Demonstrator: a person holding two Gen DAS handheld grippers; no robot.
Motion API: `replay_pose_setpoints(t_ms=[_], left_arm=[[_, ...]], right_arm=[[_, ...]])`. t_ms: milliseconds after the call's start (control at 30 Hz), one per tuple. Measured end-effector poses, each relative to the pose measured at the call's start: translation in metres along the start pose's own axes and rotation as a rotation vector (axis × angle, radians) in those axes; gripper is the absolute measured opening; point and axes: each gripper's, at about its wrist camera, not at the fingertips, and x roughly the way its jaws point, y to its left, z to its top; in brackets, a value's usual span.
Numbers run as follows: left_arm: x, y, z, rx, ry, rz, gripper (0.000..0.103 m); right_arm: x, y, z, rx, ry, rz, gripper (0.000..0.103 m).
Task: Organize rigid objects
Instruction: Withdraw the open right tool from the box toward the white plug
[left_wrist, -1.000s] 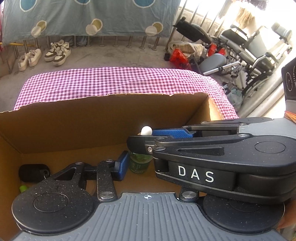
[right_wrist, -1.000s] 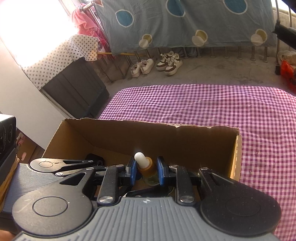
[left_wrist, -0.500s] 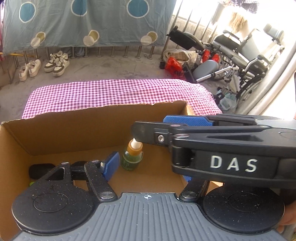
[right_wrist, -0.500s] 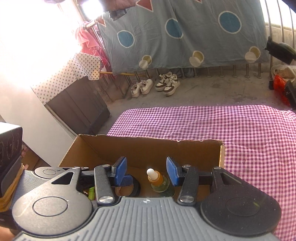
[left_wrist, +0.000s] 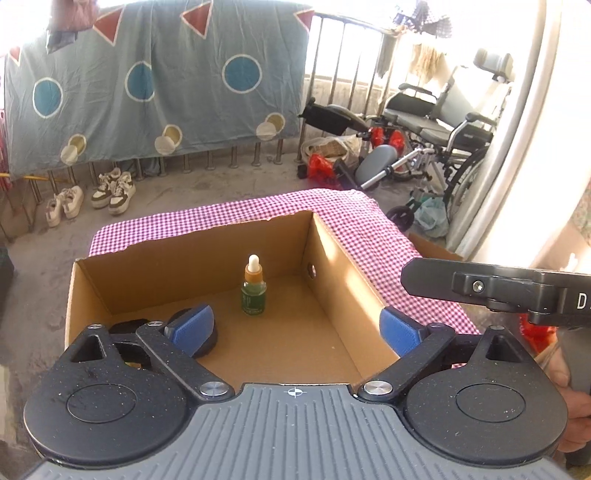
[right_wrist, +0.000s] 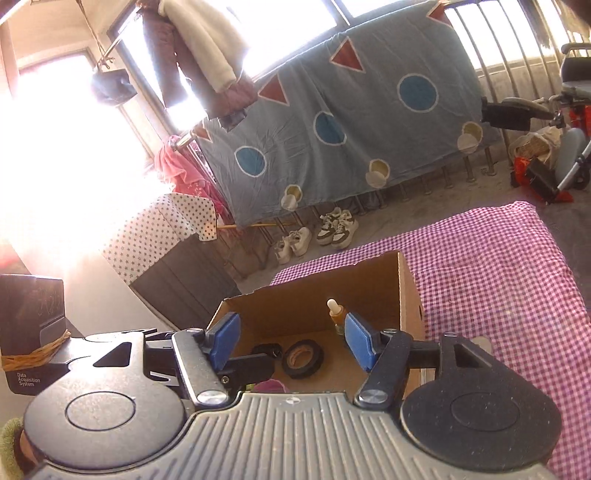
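Observation:
A small dropper bottle (left_wrist: 253, 286) (right_wrist: 335, 314), green glass with an orange collar and a white tip, stands upright and free inside the open cardboard box (left_wrist: 347, 266) (right_wrist: 295, 310). A black tape roll (right_wrist: 303, 358) and a small black object (right_wrist: 267, 349) lie on the box floor beside it. My left gripper (left_wrist: 295, 328) hangs above the box's near side, its jaws opening wide with nothing between them. My right gripper (right_wrist: 291, 339) is drawn back above the box, jaws opening too and empty. It shows at the right edge of the left wrist view (left_wrist: 498, 291).
The box sits on a table under a purple checked cloth (left_wrist: 369, 221) (right_wrist: 498, 277). A wheelchair (left_wrist: 443, 122) and bags stand at the back right. Shoes (left_wrist: 110, 188) lie on the floor under a blue sheet on a railing. A dark cabinet (right_wrist: 177, 280) stands left of the table.
The right gripper has let go of the dropper bottle. Both grippers have opened and pulled back and up out of the box. The bottle stays standing upright in the box.

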Motion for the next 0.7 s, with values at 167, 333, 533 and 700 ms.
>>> replay_pose_setpoints(t_ms=[167, 333, 533, 700], left_arm=[[-0.021, -0.015, -0.029, 0.019, -0.027, 0.005, 0.101], [-0.032, -0.025, -0.061, 0.009, -0.046, 0.020, 0.102], [-0.036, -0.025, -0.086, -0.033, -0.032, 0.017, 0.102], [-0.043, -0.022, -0.104, -0.032, -0.038, 0.051, 0.102]], right_arm=[[-0.025, 0.002, -0.035, 0.051, -0.015, -0.003, 0.073], [-0.033, -0.004, -0.072, 0.103, 0.027, -0.029, 0.073], [-0.029, -0.008, -0.098, 0.149, 0.098, -0.044, 0.073], [-0.033, -0.002, -0.106, 0.153, 0.102, -0.034, 0.073]])
